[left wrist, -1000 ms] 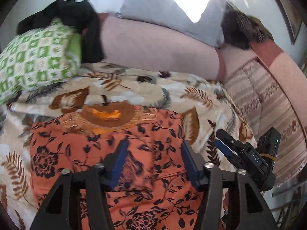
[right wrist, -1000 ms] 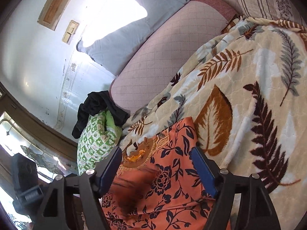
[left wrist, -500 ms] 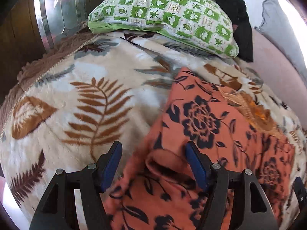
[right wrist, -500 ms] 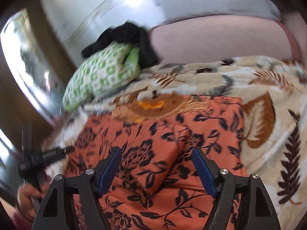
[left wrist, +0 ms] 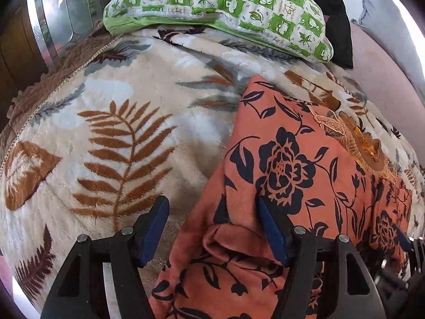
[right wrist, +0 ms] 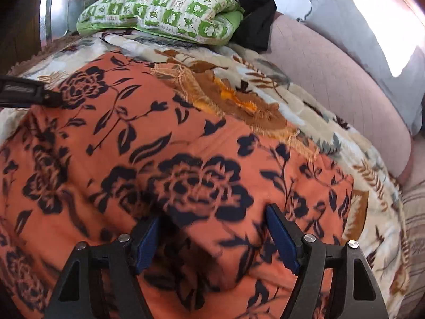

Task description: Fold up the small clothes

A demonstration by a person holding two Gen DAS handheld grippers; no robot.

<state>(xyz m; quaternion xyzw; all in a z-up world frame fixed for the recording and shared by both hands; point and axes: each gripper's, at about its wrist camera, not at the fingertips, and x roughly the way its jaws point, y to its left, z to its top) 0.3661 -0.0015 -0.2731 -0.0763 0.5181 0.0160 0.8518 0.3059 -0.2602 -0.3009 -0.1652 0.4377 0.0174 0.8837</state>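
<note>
Both tongs, left (left wrist: 212, 226) and right (right wrist: 212, 235), straddle folds of the orange floral garment (right wrist: 186, 146), jaws apart, right just narrowing, ready to pinch.

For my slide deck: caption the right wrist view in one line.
Right gripper, its jaws just closing, straddles a fold of the orange garment on the blanket.

Surface: I see a bed under a cream leaf-print blanket (left wrist: 111, 143), its brown quilted edge at far left.
Near right: an orange floral garment (left wrist: 287, 164) lies flat on the blanket, embroidered neckline toward the far side.
Far: a green-and-white checked pillow (left wrist: 217, 2) rests on the blanket, a black cloth (right wrist: 255, 24) heaped against its right end.
</note>
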